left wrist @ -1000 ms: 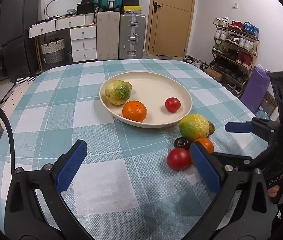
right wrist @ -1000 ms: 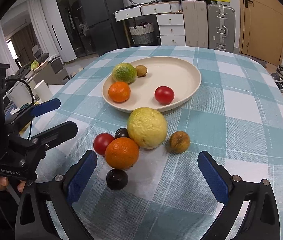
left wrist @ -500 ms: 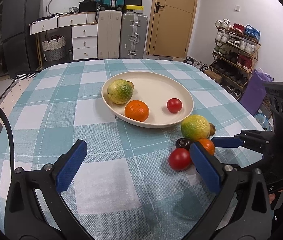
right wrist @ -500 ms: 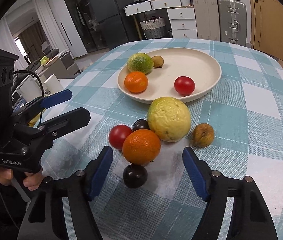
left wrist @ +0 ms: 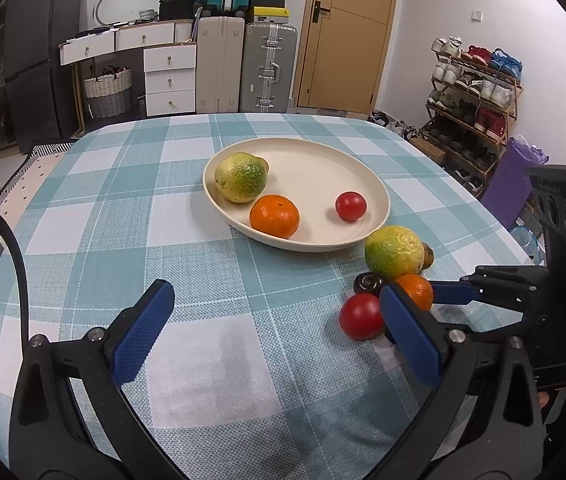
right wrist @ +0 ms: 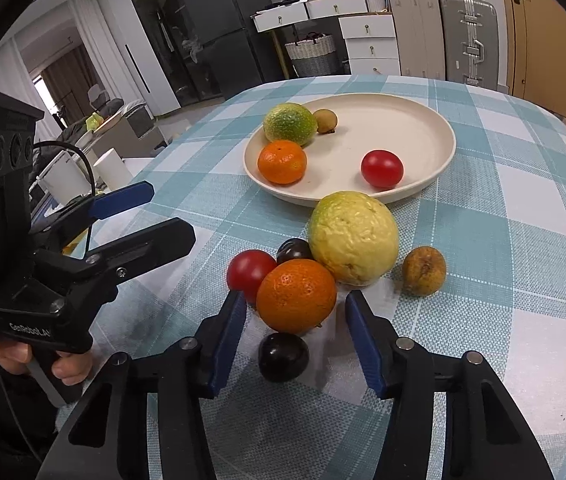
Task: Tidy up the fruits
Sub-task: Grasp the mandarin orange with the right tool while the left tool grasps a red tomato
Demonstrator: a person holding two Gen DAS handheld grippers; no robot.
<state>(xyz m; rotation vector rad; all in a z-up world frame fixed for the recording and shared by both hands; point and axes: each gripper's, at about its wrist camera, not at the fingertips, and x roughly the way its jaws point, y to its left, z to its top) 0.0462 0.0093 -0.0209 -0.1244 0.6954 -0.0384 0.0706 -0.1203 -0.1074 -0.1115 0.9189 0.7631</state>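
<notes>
Our right tongs (right wrist: 295,316) have just been closing around the loose orange (right wrist: 296,295), pads not yet touching, so we can carry it to the plate (right wrist: 435,168) mid-counter (right wrist: 523,280). Our left tongs (left wrist: 275,328) wait released, gripping nothing.

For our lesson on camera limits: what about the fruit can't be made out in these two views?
- Left wrist view: the brown fruit is mostly hidden behind the guava.
- Left wrist view: the left tool's finger covers the orange's near side.
- Right wrist view: the plum shows only its top, behind the orange.
</notes>
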